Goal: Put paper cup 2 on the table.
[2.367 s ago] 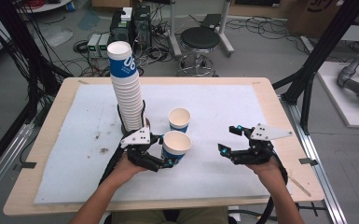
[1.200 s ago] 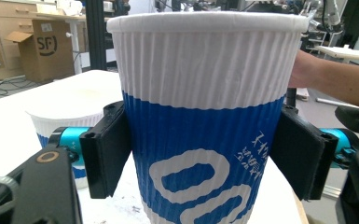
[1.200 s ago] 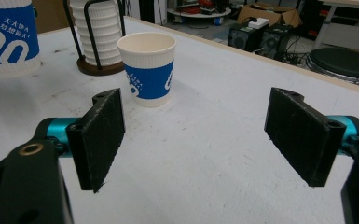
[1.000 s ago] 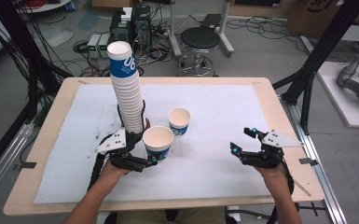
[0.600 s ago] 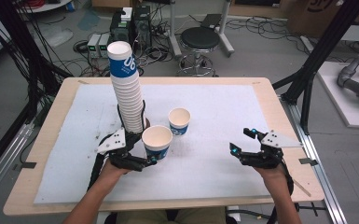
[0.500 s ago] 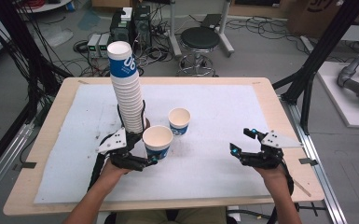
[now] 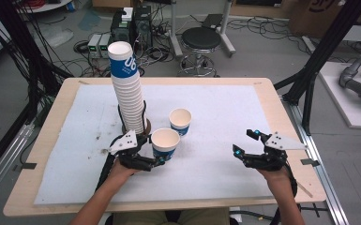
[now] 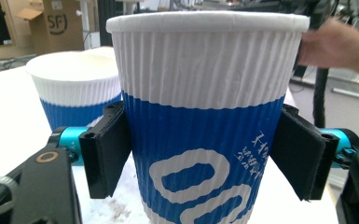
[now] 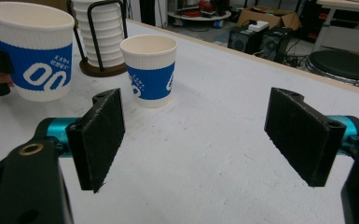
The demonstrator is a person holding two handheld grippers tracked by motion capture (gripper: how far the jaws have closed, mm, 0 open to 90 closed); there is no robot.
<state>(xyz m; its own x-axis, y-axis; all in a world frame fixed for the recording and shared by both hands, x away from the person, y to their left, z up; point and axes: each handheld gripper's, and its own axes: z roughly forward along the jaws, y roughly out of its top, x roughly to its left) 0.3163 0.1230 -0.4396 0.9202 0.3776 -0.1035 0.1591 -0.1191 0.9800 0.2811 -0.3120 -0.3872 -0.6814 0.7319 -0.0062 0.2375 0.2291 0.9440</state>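
Observation:
A white and blue ribbed paper cup (image 7: 165, 143) sits between the pads of my left gripper (image 7: 161, 155), which is shut on it just right of the cup stack. In the left gripper view both pads press the blue band of the cup (image 8: 205, 116). I cannot tell whether its base touches the mat. A second cup (image 7: 180, 121) stands upright just beyond it. My right gripper (image 7: 244, 142) is open and holds nothing, low over the mat at the right, well apart from both cups. From the right gripper view, its wide-open gripper (image 9: 200, 135) faces the standing cup (image 9: 150, 70) and the held cup (image 9: 35, 51).
A tall stack of cups (image 7: 124, 89) stands in a black wire holder on a round base (image 7: 138, 127), close behind my left gripper. A white mat (image 7: 225, 108) covers the wooden table (image 7: 47, 140). A stool (image 7: 201, 40) and cables lie beyond the far edge.
Since the oldest frame my left gripper has carried the cup leftward, nearer the stack, and my right gripper has shifted right. Over the last second nothing has moved.

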